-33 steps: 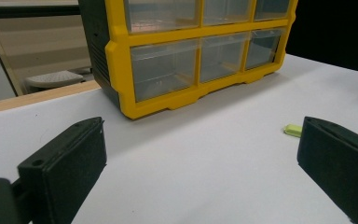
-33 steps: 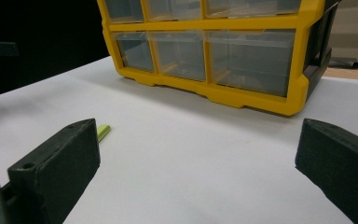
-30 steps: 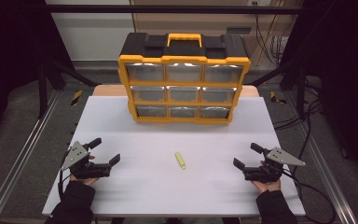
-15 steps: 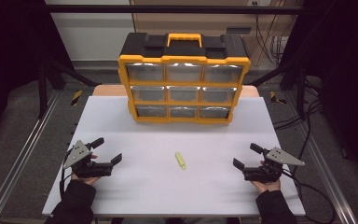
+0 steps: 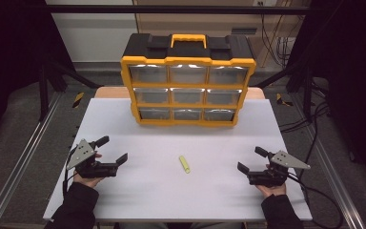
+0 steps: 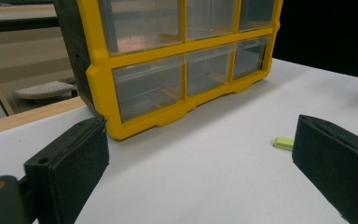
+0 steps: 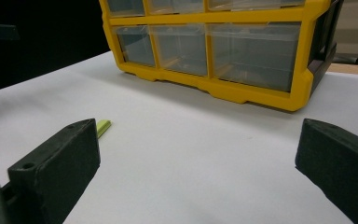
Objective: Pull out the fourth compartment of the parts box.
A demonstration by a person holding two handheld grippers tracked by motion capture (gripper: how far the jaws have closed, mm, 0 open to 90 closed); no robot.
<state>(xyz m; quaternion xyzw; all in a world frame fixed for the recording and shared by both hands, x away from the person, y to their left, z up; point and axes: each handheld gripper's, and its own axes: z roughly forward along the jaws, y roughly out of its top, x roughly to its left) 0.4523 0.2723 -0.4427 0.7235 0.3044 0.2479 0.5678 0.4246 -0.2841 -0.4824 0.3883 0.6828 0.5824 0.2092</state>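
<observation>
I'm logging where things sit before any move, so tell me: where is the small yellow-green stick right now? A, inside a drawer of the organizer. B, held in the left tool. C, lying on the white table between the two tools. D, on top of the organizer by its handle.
C: the stick lies flat on the white table, in front of the organizer, apart from the open left tool and the open right tool.

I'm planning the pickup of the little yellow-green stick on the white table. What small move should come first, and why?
Probably ease the right gripper toward the yellow-green stick. Both grippers rest open and apart from it on the table, the stick lies loose between them, and the left gripper looks no nearer.
</observation>
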